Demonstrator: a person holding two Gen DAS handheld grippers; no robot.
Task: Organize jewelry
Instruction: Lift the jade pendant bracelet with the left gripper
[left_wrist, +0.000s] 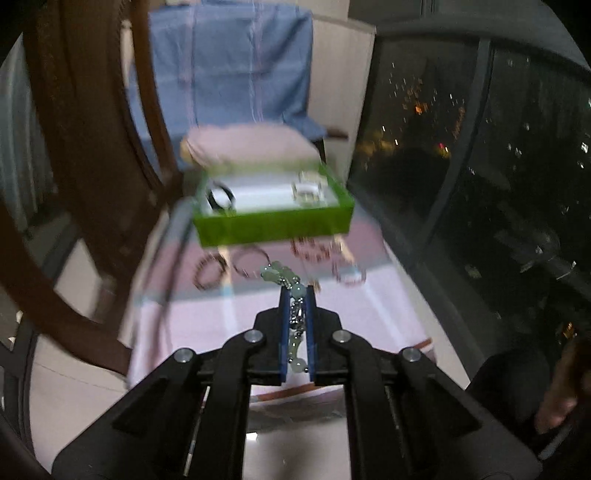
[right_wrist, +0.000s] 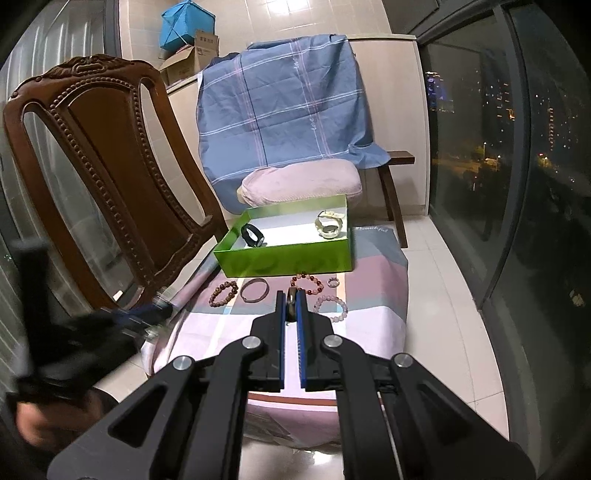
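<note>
Left gripper (left_wrist: 297, 291): jaws pinching pale green bead bracelet (left_wrist: 281, 275), dangling short of green box (left_wrist: 273, 225). Right gripper (right_wrist: 291, 295): jaws clamping dark ring (right_wrist: 291, 301). Advising: carrying level over rim, lowering inside before releasing, avoiding watches.

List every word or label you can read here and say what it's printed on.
"Beautiful": script on the patchwork cloth, just right of the green box.
"love": small script, twice, on the blue plaid sheet.
Cardboard box: dark printed characters, too small to read.
Left wrist view: nothing legible, blurred.
</note>
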